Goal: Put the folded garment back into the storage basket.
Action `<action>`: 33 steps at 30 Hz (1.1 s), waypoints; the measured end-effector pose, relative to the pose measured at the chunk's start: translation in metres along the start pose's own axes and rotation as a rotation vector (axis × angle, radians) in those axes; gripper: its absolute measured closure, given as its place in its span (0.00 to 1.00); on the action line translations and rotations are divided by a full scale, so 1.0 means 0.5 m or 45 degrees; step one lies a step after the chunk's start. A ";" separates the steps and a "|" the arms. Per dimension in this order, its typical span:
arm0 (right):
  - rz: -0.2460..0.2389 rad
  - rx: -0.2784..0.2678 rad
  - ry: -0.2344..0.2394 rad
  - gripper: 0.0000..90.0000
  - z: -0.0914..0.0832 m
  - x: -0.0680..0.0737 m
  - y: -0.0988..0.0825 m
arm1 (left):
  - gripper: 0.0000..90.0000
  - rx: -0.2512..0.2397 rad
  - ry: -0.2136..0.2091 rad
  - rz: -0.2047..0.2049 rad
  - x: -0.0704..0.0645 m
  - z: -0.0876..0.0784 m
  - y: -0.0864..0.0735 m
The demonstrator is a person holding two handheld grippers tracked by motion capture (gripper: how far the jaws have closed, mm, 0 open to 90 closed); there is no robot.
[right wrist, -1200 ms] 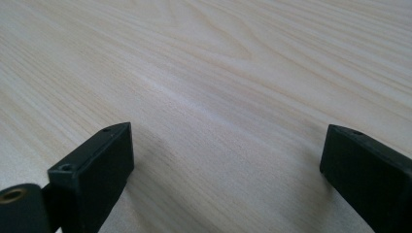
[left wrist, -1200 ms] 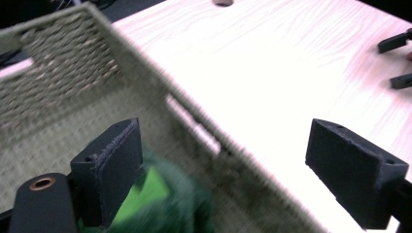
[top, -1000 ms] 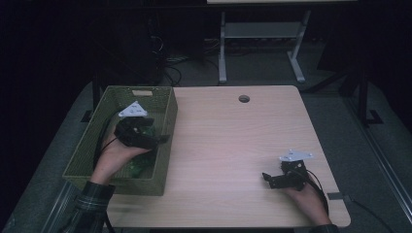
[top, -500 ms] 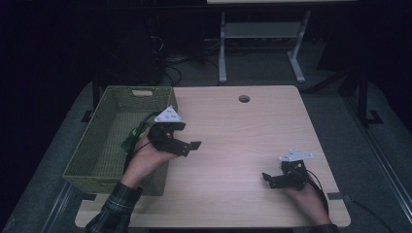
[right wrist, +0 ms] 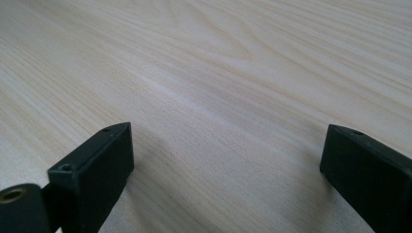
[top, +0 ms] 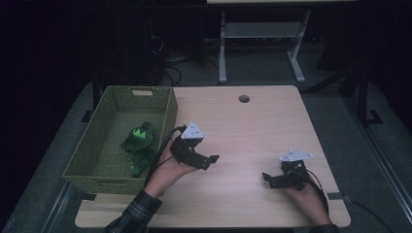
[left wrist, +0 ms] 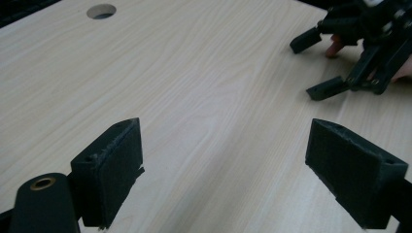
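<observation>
A green frog plush (top: 138, 141) lies inside the green woven basket (top: 169, 115) at the table's left. My left gripper (top: 210, 161) hovers over the wooden table (top: 252, 131) just right of the basket, held in a hand with a plaid sleeve. In the left gripper view the left gripper (left wrist: 238, 174) is open, with bare wood between its pads (left wrist: 114, 170). My right gripper (top: 268, 180) rests near the front right of the table and also stands open over bare wood (right wrist: 228, 179). The left gripper view catches the right gripper (left wrist: 359, 53) at upper right.
A round cable hole (top: 244, 98) sits near the table's far edge, also seen as a hole (left wrist: 101, 10) in the left gripper view. A white desk frame (top: 260, 43) stands on the dark floor beyond the table.
My left gripper has come up out of the basket and moved right, over the table, leaving the frog plush behind in the basket. The right gripper has stayed put.
</observation>
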State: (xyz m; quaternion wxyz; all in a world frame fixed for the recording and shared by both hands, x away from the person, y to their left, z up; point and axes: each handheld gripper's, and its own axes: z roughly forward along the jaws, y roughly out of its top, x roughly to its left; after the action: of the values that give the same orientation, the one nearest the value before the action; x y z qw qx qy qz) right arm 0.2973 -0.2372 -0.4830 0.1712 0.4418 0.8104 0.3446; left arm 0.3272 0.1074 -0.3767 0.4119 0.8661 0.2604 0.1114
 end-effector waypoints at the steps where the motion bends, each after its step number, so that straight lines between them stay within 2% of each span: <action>1: 0.000 0.000 0.000 0.05 0.000 0.000 0.000 | 0.14 -0.003 0.001 0.001 -0.001 0.006 -0.005; 10: 0.001 0.001 0.000 0.05 0.000 0.000 0.000 | 0.14 0.003 0.012 0.000 -0.006 0.046 -0.057; 12: 0.001 0.001 0.000 0.05 0.000 0.000 0.000 | 0.14 -0.001 0.034 0.012 -0.004 0.050 -0.068; 20: 0.000 0.001 0.000 0.05 0.000 0.000 0.000 | 0.14 0.037 0.059 -0.019 0.004 0.086 -0.115; 26: -0.001 0.002 -0.001 0.05 0.000 0.000 0.000 | 0.14 0.088 0.068 -0.030 0.004 0.118 -0.141; 30: 0.000 0.001 0.000 0.05 0.000 0.000 0.000 | 0.14 0.102 0.072 -0.017 0.005 0.130 -0.151; 33: 0.000 0.002 -0.001 0.05 0.000 0.000 0.000 | 0.14 0.098 0.075 -0.026 0.008 0.133 -0.154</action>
State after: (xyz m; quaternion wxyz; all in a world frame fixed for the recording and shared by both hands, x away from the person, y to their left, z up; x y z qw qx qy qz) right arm 0.2973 -0.2372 -0.4829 0.1710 0.4421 0.8105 0.3440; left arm 0.3298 0.1064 -0.4784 0.3715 0.8749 0.2854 0.1225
